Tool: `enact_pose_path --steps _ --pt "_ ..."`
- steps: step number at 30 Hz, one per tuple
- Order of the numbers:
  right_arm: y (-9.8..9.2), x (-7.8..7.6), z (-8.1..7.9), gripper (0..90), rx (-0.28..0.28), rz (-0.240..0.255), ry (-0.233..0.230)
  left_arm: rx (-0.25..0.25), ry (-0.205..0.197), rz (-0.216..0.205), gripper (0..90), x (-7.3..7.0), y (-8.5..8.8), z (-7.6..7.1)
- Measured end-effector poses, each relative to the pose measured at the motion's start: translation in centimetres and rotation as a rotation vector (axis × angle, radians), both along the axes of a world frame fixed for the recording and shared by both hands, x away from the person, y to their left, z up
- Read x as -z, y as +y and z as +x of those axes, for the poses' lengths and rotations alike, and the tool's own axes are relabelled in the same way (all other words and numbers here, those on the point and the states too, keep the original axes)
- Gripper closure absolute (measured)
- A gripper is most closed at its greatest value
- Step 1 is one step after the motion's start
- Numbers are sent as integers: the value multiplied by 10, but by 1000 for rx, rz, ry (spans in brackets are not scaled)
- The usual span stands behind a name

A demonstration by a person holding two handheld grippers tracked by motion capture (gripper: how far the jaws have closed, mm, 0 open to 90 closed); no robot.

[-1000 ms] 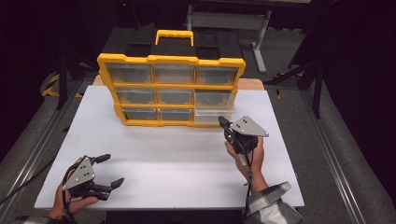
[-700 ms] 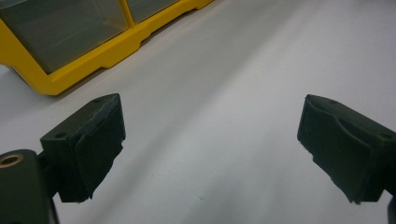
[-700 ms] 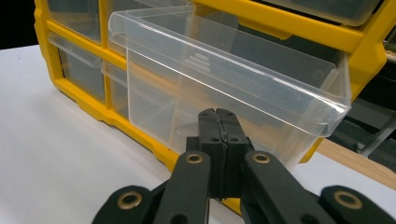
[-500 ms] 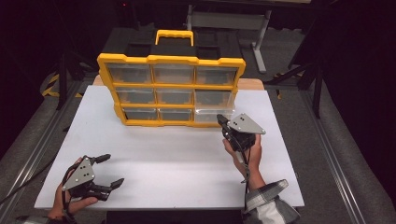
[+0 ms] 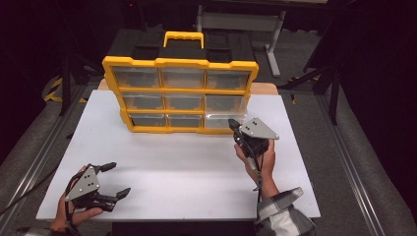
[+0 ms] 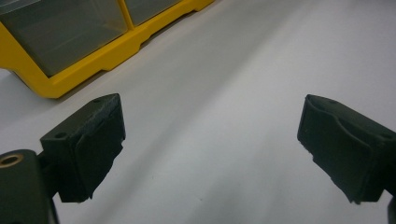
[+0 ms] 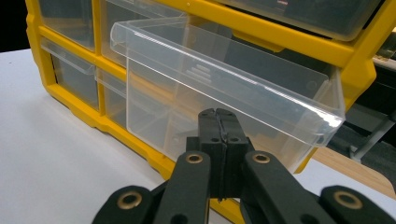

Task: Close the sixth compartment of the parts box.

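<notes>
Jaws together on right gripper [image 7: 218, 116] at clear bottom-right drawer [image 7: 224, 88], part pulled out; wide apart on left gripper [image 6: 210, 140]. No legible writing on yellow organizer [image 5: 179, 64]. White tabletop [image 5: 172, 167], dark room.

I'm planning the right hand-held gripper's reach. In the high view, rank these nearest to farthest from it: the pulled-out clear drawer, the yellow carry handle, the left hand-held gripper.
1. Pulled-out clear drawer: bottom right of the organizer, just ahead of the right hand-held gripper.
2. Yellow carry handle: top of the organizer, far side.
3. Left hand-held gripper: near left corner of the board.
</notes>
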State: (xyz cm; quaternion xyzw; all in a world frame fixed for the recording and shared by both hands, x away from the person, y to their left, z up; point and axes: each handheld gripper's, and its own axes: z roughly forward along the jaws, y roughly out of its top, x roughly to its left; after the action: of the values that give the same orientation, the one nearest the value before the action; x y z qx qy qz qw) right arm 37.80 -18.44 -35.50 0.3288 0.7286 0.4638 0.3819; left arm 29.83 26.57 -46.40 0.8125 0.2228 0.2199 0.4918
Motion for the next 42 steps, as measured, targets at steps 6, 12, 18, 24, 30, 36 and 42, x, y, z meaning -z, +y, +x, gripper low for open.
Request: enact_pose_path --steps 6,12,18,24,30,36,42 --pt "0 -3 1 900 4 -4 -3 -3 -11 -2 86 -1 1 -2" --pt "2 -4 1 900 11 -6 -3 4 -11 1 86 0 0 -2" --pt "4 -5 1 900 18 -9 4 6 -15 6 86 -1 -2 -3" --pt "4 -5 3 900 39 3 11 12 -18 2 86 -2 -2 -3" --pt "6 -5 2 900 49 -4 10 10 -20 -5 84 -3 -2 -5" --pt "8 -7 4 900 53 -8 15 11 -22 -2 85 -3 -3 -5" --pt "8 -7 7 900 59 -17 16 4 -21 -6 84 -3 -2 -4"
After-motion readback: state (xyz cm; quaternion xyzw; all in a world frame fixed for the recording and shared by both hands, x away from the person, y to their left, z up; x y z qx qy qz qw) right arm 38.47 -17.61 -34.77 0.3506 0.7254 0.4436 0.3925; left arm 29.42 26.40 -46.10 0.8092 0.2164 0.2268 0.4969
